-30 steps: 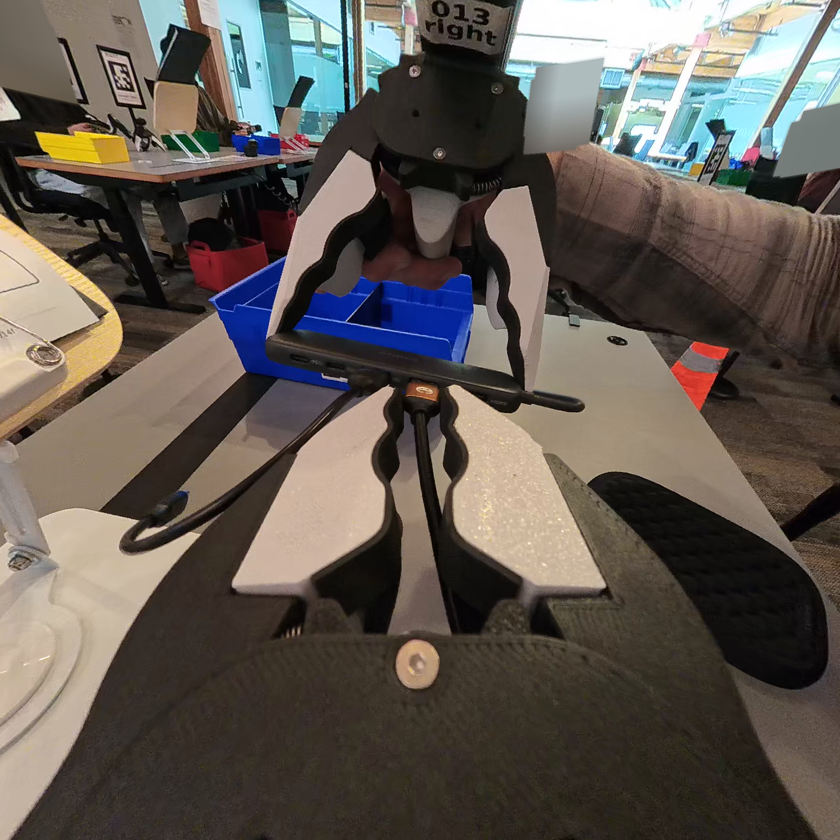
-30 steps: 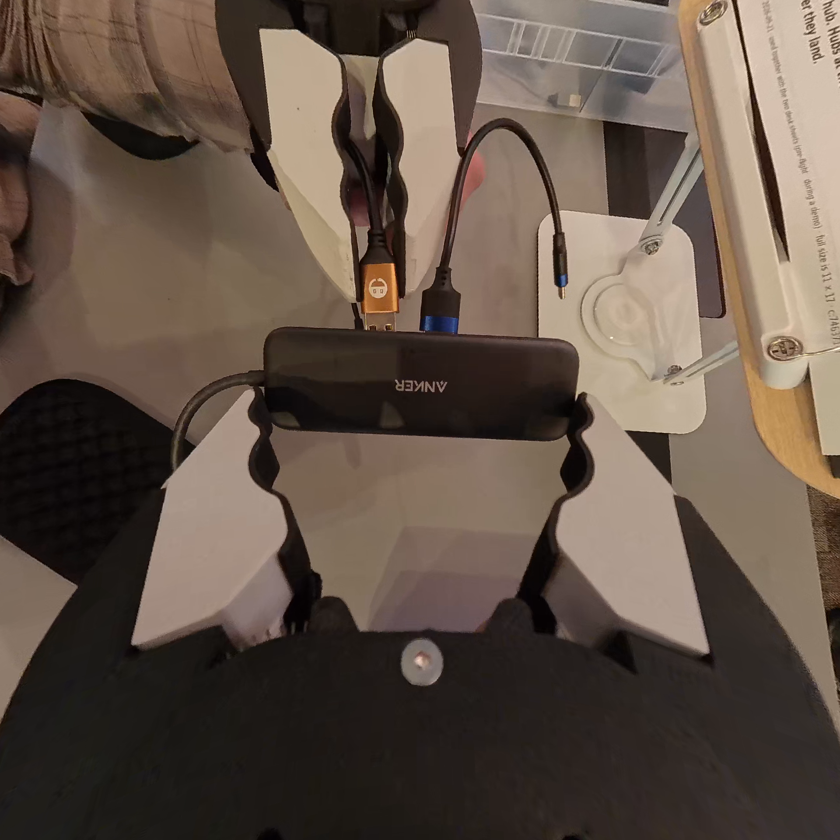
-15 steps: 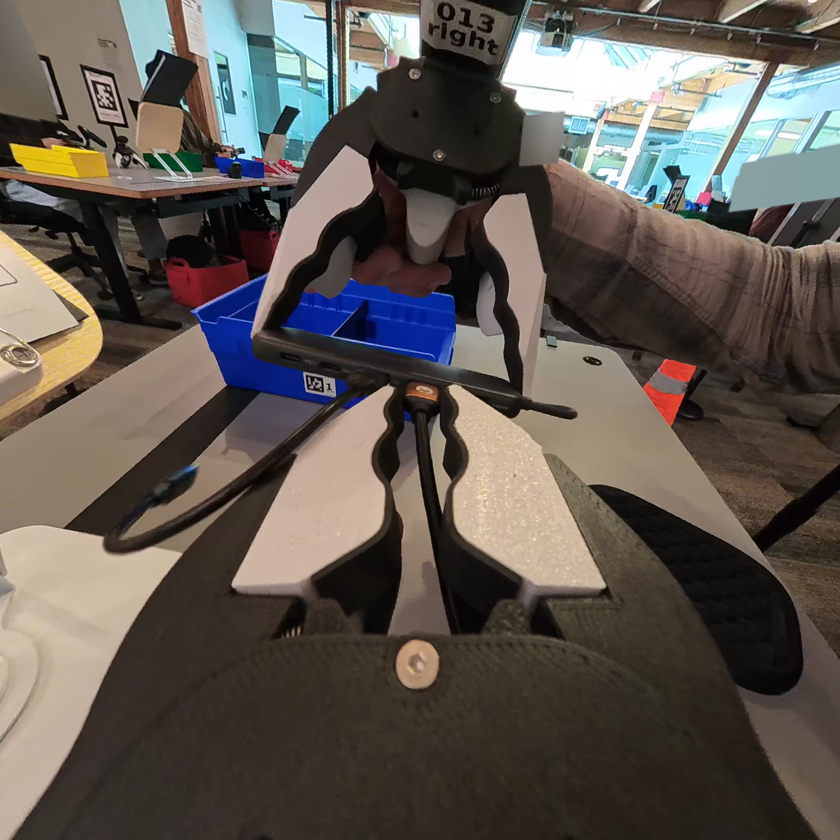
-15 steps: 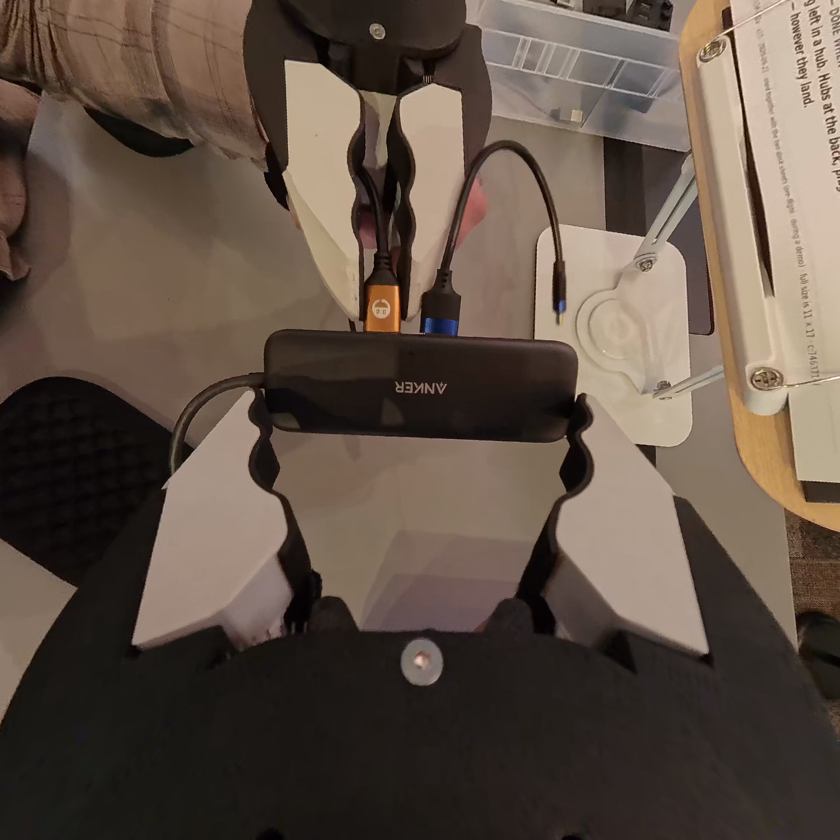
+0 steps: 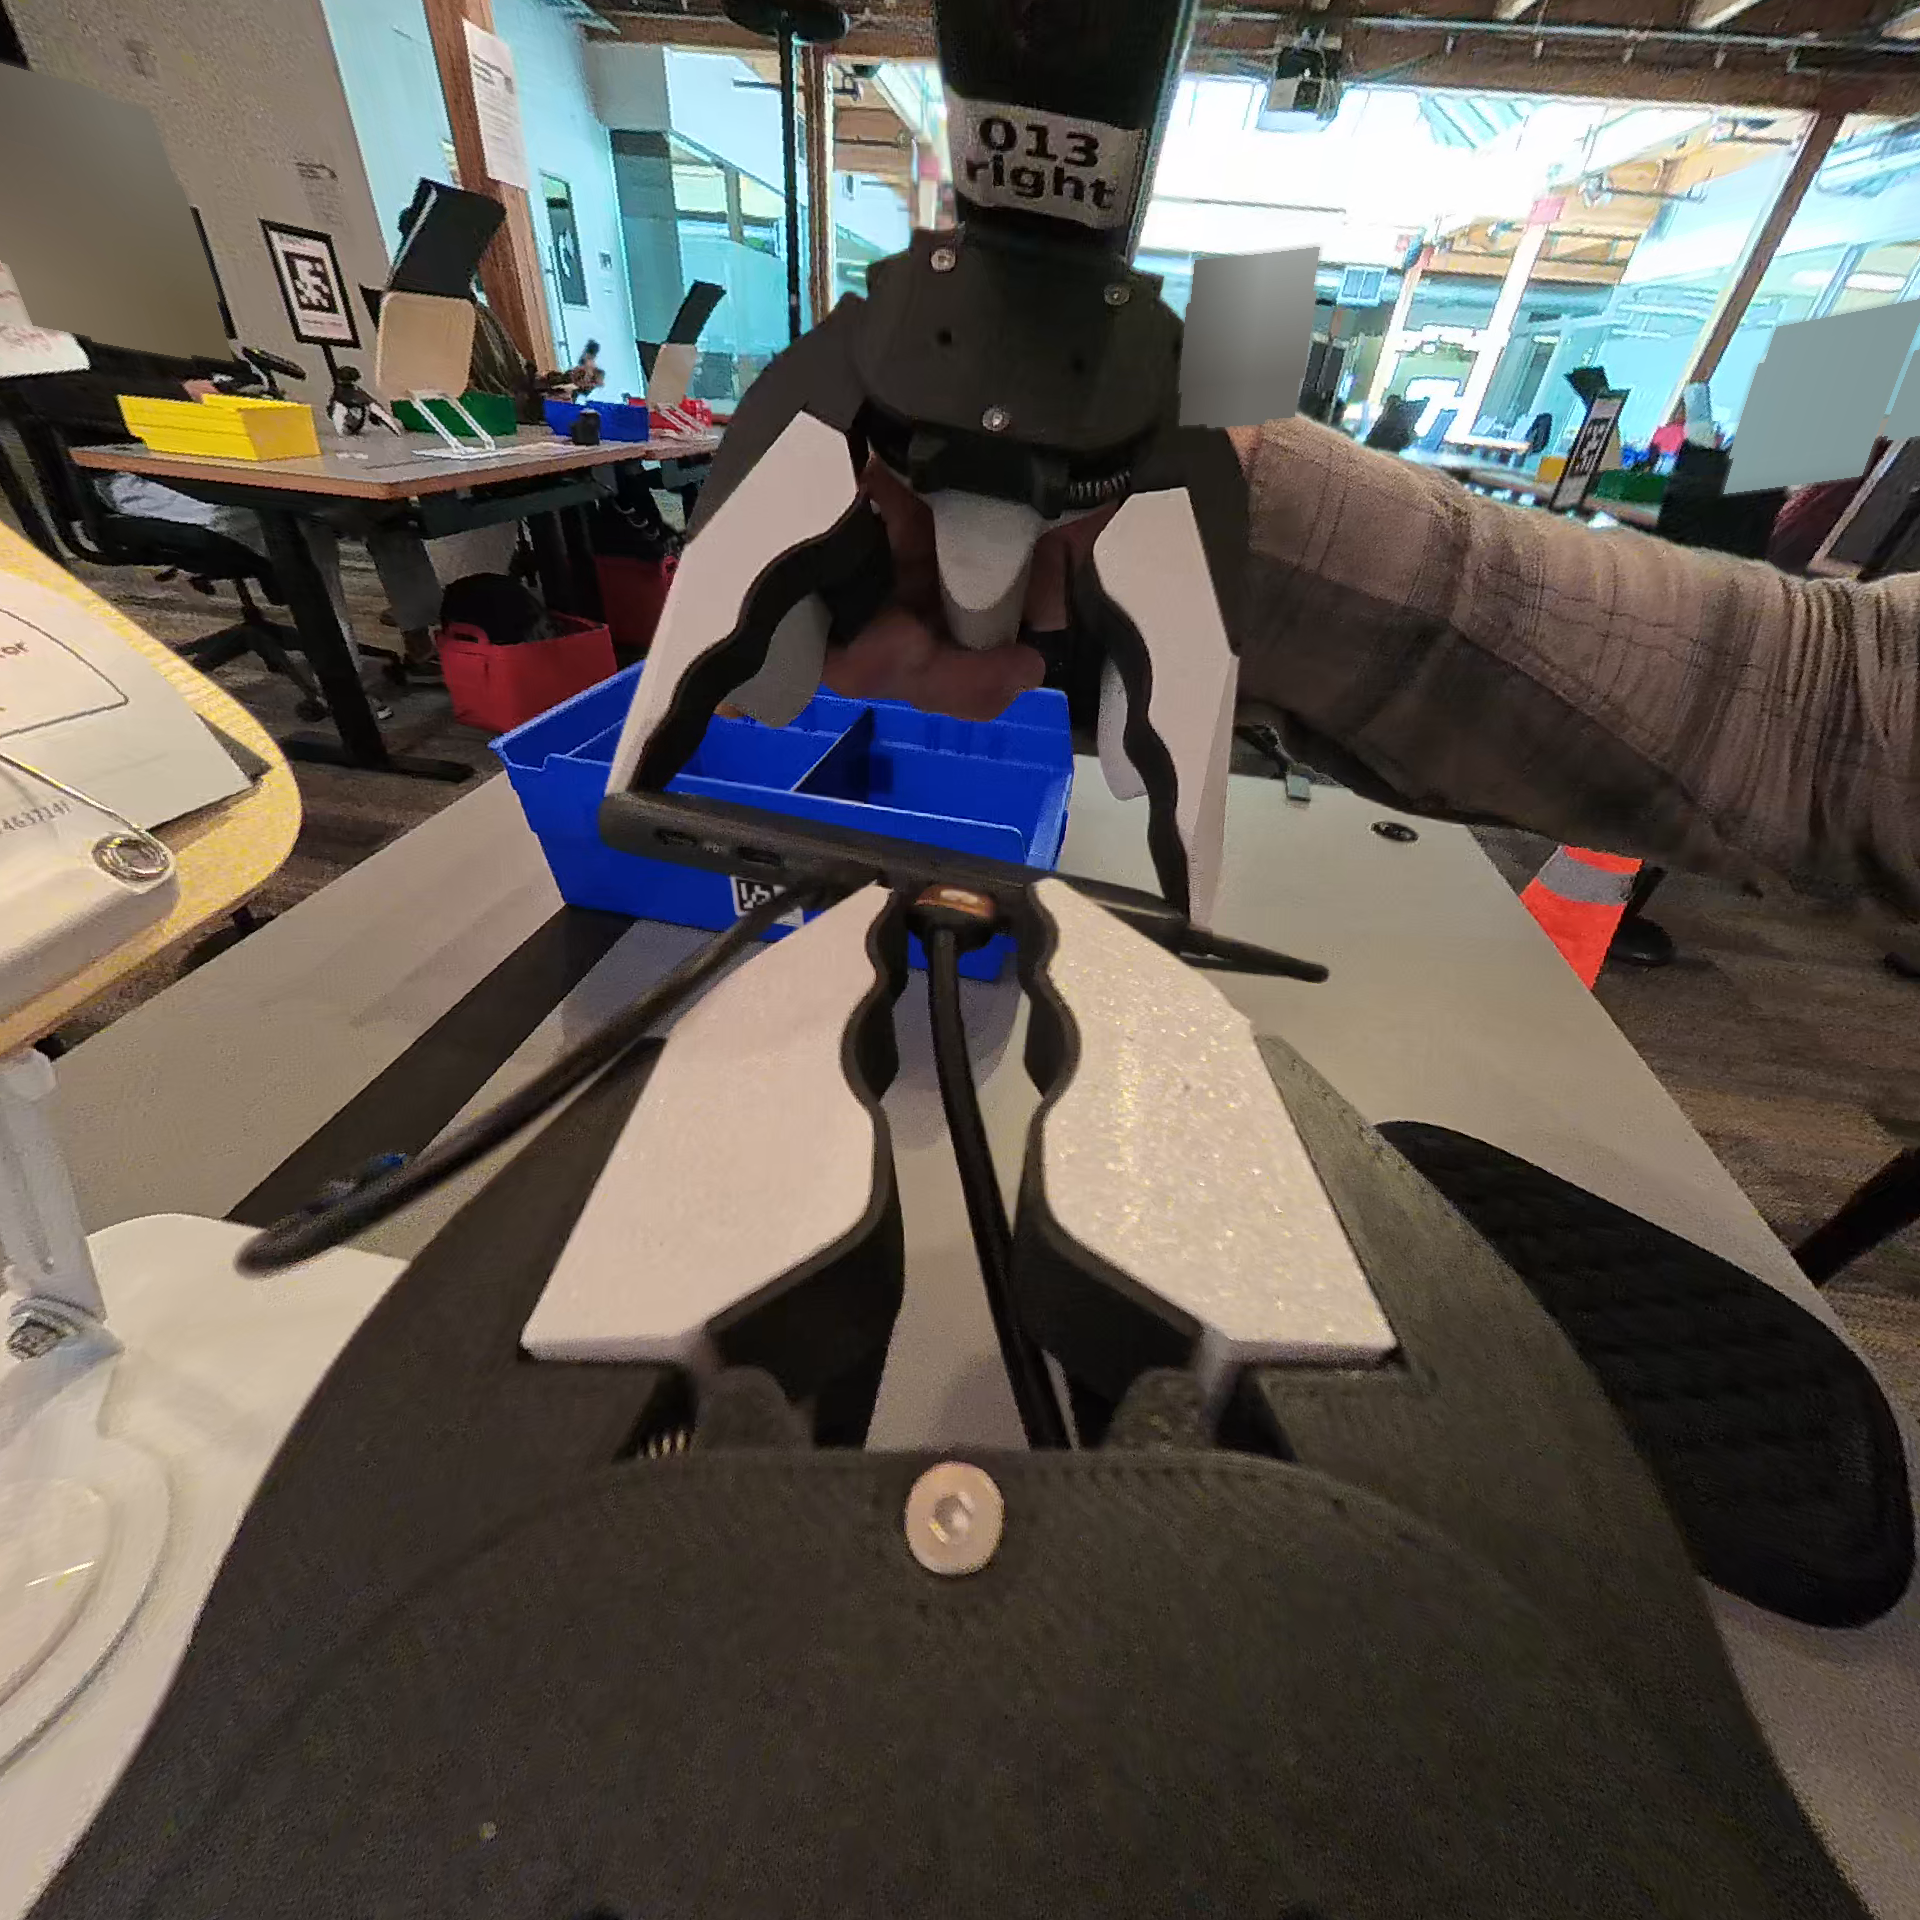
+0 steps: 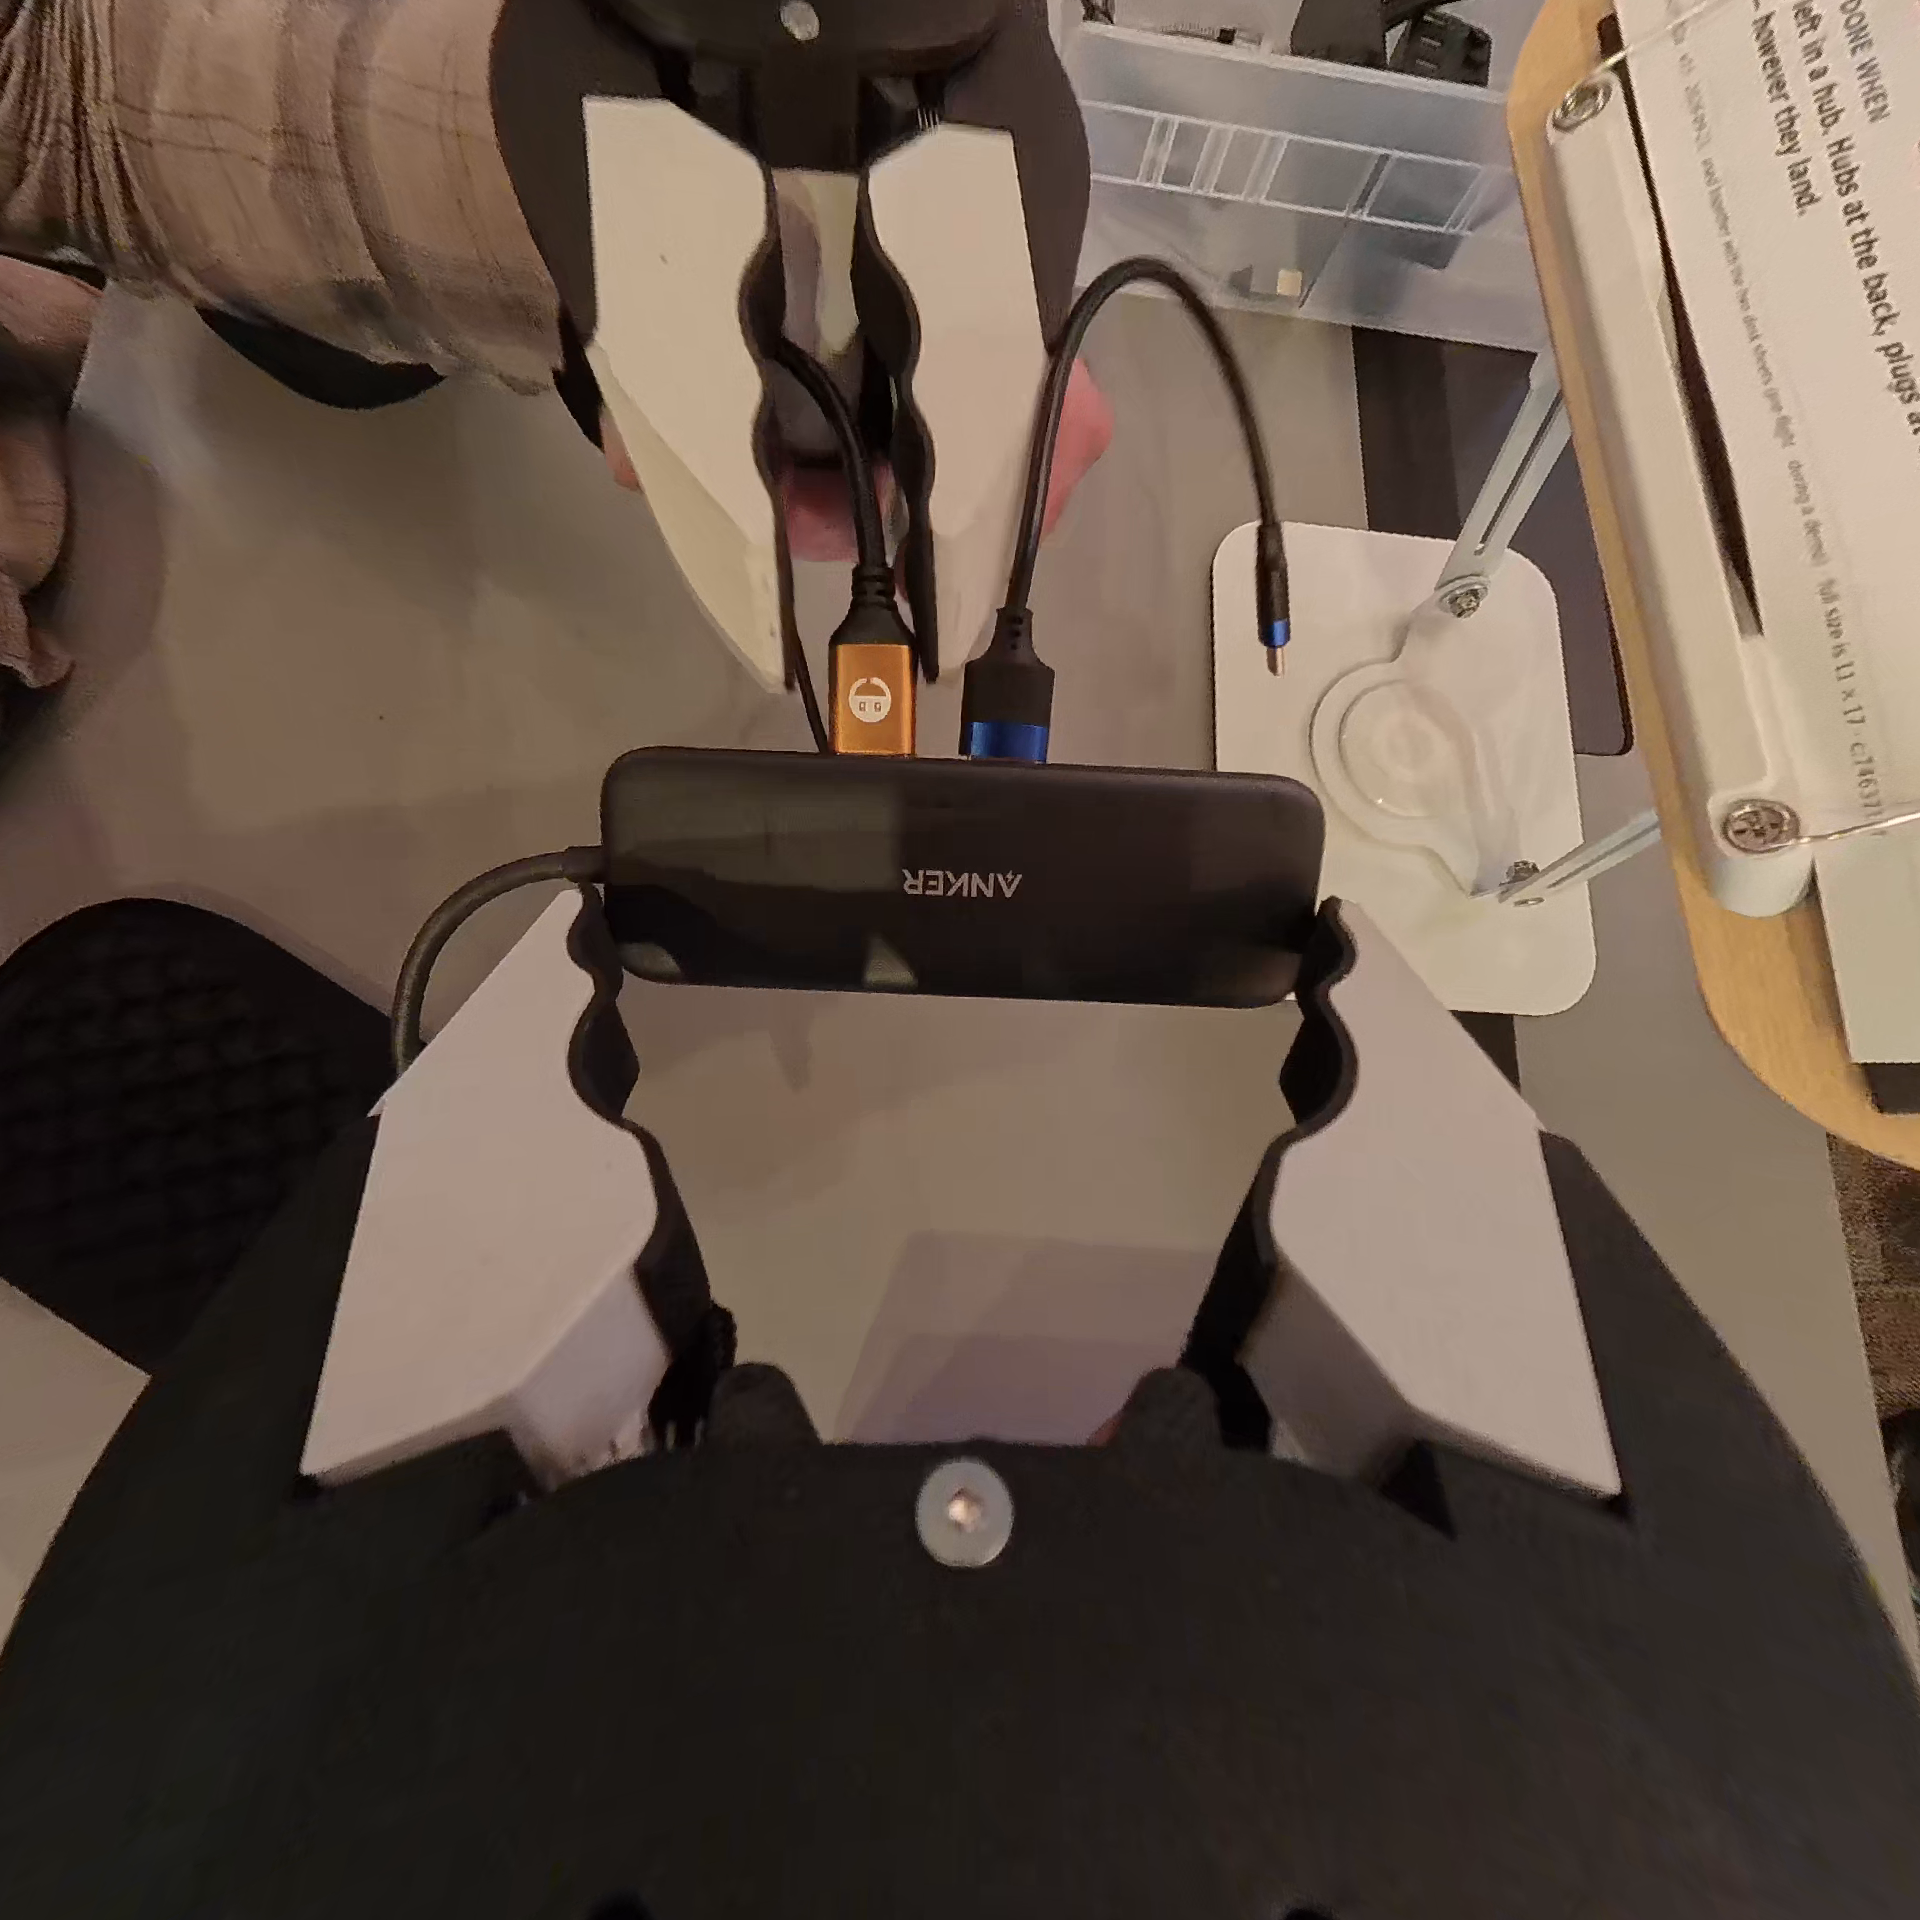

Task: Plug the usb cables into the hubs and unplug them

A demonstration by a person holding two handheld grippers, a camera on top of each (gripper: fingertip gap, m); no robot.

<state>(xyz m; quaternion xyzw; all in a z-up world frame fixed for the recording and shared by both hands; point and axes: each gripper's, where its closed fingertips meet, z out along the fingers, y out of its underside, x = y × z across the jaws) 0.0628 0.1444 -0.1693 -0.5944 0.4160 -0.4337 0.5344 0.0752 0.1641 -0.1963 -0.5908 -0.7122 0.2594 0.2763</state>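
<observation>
Here, right hand-held gripper [image 6: 961, 935] wide around the black hub [image 6: 961, 878]; left hand-held gripper [image 5: 951, 914] narrow, orange plug [image 6: 871, 701] between.

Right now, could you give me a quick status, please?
Right gripper clamps hub. Left gripper shut on orange plug, seated. Blue plug alongside, tight.

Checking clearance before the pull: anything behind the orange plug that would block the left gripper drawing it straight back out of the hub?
Nothing visible. The left gripper is shut on the orange USB plug, which sits in the black hub beside the blue USB plug. Only bare table lies behind it.
</observation>
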